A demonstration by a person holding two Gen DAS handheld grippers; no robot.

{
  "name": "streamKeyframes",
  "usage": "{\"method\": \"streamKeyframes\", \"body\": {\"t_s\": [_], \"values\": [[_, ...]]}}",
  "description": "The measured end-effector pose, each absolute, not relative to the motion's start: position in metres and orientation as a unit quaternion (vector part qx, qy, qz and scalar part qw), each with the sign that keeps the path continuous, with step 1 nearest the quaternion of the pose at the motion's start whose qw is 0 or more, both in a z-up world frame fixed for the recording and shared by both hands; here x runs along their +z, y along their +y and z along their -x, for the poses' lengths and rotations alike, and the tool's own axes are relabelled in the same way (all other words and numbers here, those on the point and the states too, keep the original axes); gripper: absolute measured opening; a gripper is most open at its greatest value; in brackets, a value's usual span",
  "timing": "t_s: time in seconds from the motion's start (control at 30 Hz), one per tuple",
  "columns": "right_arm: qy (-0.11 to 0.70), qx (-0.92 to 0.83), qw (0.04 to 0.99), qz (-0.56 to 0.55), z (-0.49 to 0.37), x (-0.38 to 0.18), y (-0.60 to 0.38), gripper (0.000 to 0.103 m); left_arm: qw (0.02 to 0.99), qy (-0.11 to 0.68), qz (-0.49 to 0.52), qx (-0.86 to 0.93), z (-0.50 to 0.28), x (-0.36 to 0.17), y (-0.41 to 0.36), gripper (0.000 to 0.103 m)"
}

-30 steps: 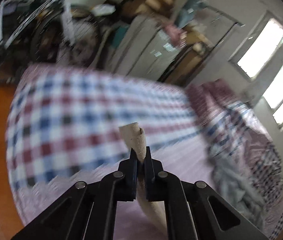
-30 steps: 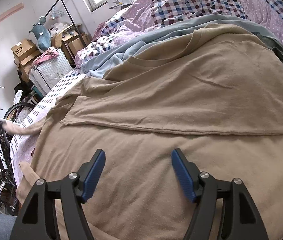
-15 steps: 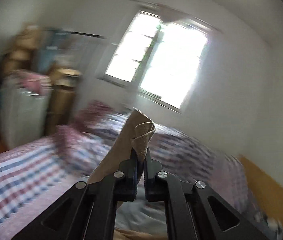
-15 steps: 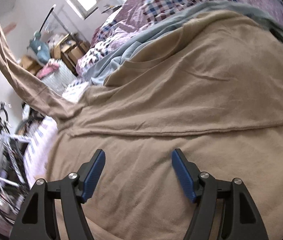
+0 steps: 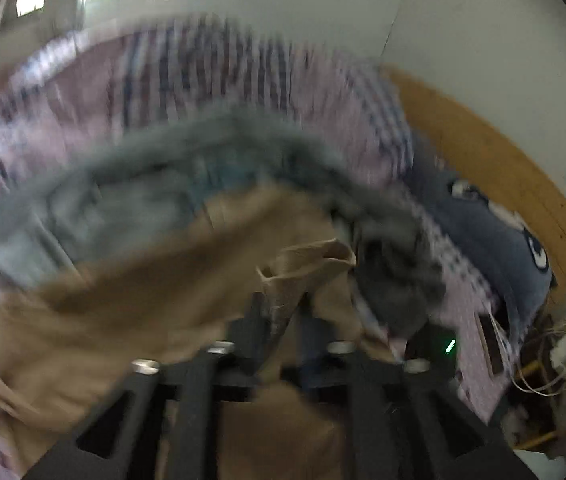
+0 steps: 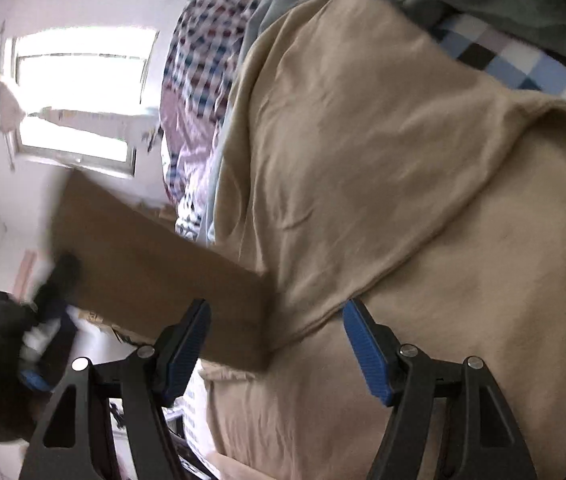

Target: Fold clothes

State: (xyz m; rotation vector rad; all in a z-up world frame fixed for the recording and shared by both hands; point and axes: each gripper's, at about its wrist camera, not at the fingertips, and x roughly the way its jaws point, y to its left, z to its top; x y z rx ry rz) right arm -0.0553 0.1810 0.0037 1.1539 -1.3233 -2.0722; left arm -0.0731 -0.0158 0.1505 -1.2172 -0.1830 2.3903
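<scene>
1. Honestly, no legible brand, label or text anywhere in either view; left wrist view heavily motion-blurred.
2. Left gripper [image 5: 281,316]: jaws opening, roughly half spread. Tan sleeve end [image 5: 311,268] sits between the fingers, cuff poking up past the tips. Too blurred to tell whether the pads touch the cloth.
3. Same gripper seen from the right wrist view as a dark blurred shape at lower left [image 6: 57,280], at the far end of the sleeve [image 6: 155,264], which stretches taut from it across to the shirt body.
4. Right gripper [image 6: 279,344]: jaws wide apart, blue pads [image 6: 367,352] exposed, nothing clamped. Hovers over the tan shirt [image 6: 383,168], with a fold edge of the shirt running between the fingers; contact with the cloth not determinable.
5. Tan shirt spread on the bed, covering most of the right wrist view; also visible in the left wrist view [image 5: 131,300] below and around the fingers.
6. Around it: grey-blue garment [image 5: 131,188] beyond the shirt, checked bedding [image 6: 203,44] behind that, dark grey clothing [image 5: 395,280] to the right, blue cushion [image 5: 495,248] near the wooden headboard [image 5: 495,168].
7. Window [image 6: 79,96] bright on the far wall.
</scene>
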Motion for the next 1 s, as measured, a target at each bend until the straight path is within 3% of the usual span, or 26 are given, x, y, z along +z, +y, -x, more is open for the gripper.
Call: {"method": "streamKeyframes", "body": {"t_s": [0.07,0.33,0.4,0.43,0.6,0.8,1.0], "values": [[-0.458,-0.763,0.196,-0.412,0.055,0.01,0.183,0.073,0.229,-0.081,0.462,0.853,0.066,0.133,-0.013,0.058],[-0.455,-0.785,0.129,-0.4,0.057,0.019,0.207,0.073,0.179,-0.189,0.434,0.863,0.038,0.162,-0.108,0.068],[-0.456,-0.786,0.121,-0.399,0.059,0.021,0.213,0.073,0.154,-0.228,0.412,0.869,0.023,0.177,-0.145,0.083],[-0.452,-0.79,0.119,-0.397,0.06,0.022,0.214,0.073,0.141,-0.24,0.397,0.874,0.014,0.184,-0.161,0.084],[-0.419,-0.816,0.114,-0.381,0.061,0.036,0.218,0.073,0.07,-0.23,0.361,0.901,-0.031,0.194,-0.22,0.084],[-0.374,-0.839,0.118,-0.378,0.057,0.044,0.212,0.073,-0.041,-0.178,0.376,0.909,-0.062,0.137,-0.26,0.084],[-0.335,-0.852,0.118,-0.384,0.055,0.039,0.205,0.073,-0.081,-0.274,0.384,0.878,-0.062,0.074,-0.308,0.081]]}}
